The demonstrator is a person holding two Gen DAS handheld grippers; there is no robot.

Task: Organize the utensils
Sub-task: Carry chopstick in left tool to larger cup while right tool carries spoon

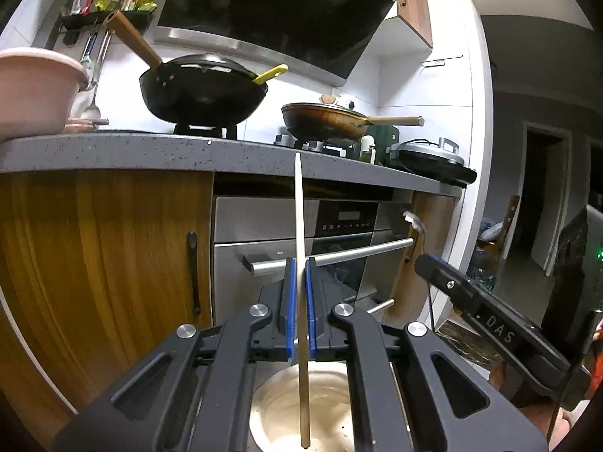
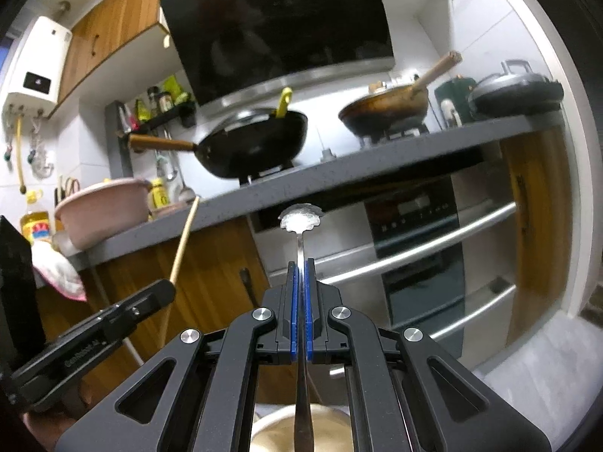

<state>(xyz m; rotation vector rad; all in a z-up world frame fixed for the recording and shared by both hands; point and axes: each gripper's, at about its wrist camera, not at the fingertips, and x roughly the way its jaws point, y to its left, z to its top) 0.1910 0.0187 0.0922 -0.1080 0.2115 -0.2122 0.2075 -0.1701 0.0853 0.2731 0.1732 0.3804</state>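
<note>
Evidently I had my left gripper (image 1: 300,263) clamped on a chopstick (image 1: 299,207) and my right gripper (image 2: 301,263) on a spoon (image 2: 300,220), both pointing to twelve o'clock over the bowl (image 1: 324,403) at six, presumably to sort them apart.

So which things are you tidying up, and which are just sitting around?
Part of the job:
- chopstick, shut in the left gripper
- spoon, shut in the right gripper
- bowl below them

Just lying about:
- wok
- frying pan
- pink basin
- oven
</note>
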